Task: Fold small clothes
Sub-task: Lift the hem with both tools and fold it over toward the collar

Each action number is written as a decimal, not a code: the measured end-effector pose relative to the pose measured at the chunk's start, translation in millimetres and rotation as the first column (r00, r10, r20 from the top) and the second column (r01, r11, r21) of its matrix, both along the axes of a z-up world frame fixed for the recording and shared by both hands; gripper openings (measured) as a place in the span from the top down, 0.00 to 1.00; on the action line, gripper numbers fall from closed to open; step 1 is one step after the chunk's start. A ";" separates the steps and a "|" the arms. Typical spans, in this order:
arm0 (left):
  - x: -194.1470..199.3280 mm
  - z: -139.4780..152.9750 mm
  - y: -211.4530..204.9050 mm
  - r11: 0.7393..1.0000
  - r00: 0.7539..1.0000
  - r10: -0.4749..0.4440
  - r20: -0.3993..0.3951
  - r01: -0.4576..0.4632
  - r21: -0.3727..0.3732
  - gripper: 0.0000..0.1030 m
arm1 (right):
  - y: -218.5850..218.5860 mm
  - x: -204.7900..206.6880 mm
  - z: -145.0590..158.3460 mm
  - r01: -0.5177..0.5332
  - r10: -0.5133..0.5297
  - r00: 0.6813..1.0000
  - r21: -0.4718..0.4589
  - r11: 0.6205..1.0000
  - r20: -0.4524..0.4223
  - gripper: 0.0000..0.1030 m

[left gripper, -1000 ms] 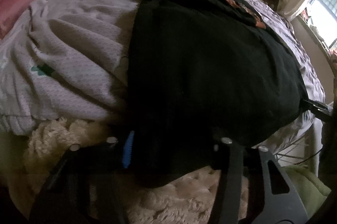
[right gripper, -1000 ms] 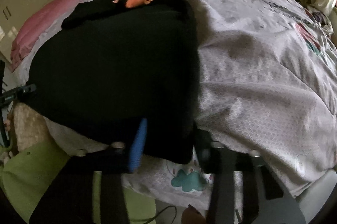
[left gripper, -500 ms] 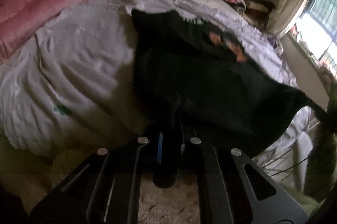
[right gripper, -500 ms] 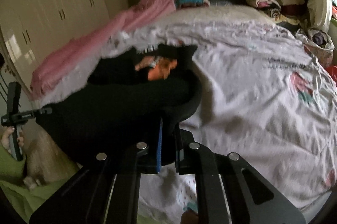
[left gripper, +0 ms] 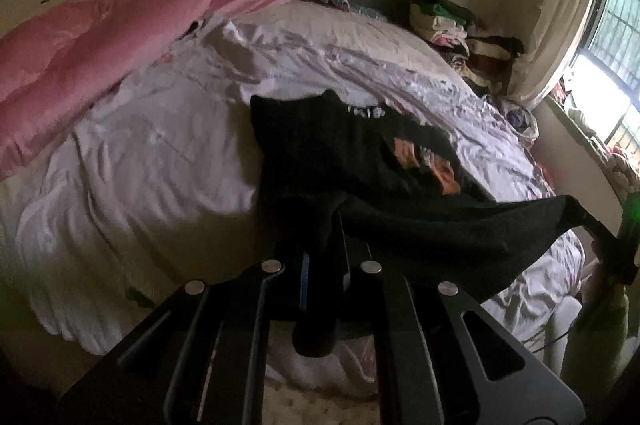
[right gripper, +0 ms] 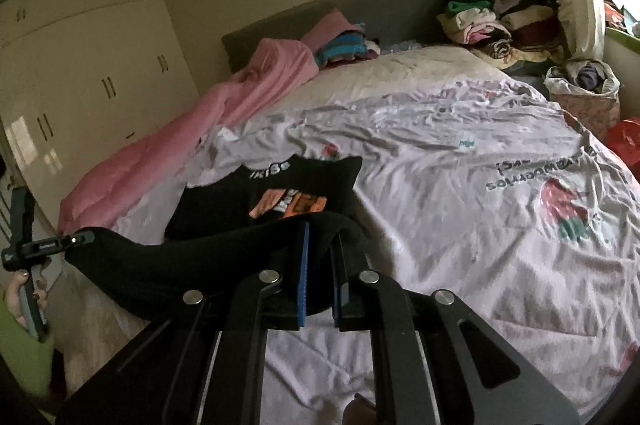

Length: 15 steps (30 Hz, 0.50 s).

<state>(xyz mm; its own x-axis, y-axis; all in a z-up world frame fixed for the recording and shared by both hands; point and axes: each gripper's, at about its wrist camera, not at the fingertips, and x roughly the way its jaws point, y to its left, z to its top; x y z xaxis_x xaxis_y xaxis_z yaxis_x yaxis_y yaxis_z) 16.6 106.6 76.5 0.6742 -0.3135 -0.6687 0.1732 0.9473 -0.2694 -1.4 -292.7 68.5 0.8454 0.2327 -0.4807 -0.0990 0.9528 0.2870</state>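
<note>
A black t-shirt (left gripper: pixel 360 161) with an orange print lies on the white bed sheet, its near hem lifted off the bed. My left gripper (left gripper: pixel 324 261) is shut on the hem's left corner. My right gripper (right gripper: pixel 320 265) is shut on the hem's right corner of the same shirt (right gripper: pixel 288 193). The hem hangs stretched between the two grippers. The right gripper also shows at the right edge of the left wrist view (left gripper: pixel 600 233), and the left gripper at the left edge of the right wrist view (right gripper: pixel 76 239).
A pink duvet (left gripper: pixel 120 37) lies along the bed's left side. Stacks of folded clothes (right gripper: pixel 500 21) sit at the headboard corner by the window. A bag of clothes (right gripper: pixel 584 85) stands at the bed's right. White wardrobes (right gripper: pixel 80 73) line the left wall.
Both grippers closed on the shirt's near hem corners and lifted it up and back from the bed. The far half with the print stays on the sheet.
</note>
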 end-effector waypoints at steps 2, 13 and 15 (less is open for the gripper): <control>5.1 4.2 -0.3 1.000 1.000 0.004 0.004 -0.004 0.000 0.98 | 0.1 4.3 2.7 0.005 -0.005 1.000 -0.002 1.000 0.008 0.92; 32.0 22.3 -1.7 0.999 0.999 0.038 0.038 -0.038 -0.012 0.98 | 2.3 31.6 22.3 0.022 -0.021 0.999 -0.030 0.999 0.046 0.92; 35.8 25.2 -3.3 0.999 0.998 0.044 0.043 -0.044 -0.003 0.98 | 2.0 36.2 24.4 0.026 -0.025 0.998 -0.035 0.999 0.051 0.92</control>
<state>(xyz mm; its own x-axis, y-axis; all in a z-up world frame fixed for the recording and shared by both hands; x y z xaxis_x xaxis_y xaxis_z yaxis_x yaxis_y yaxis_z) 52.3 103.2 101.7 0.7155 -0.2841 -0.6383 0.1428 0.9538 -0.2645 34.8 -290.7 92.8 0.8744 0.1940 -0.4446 -0.0882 0.9648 0.2476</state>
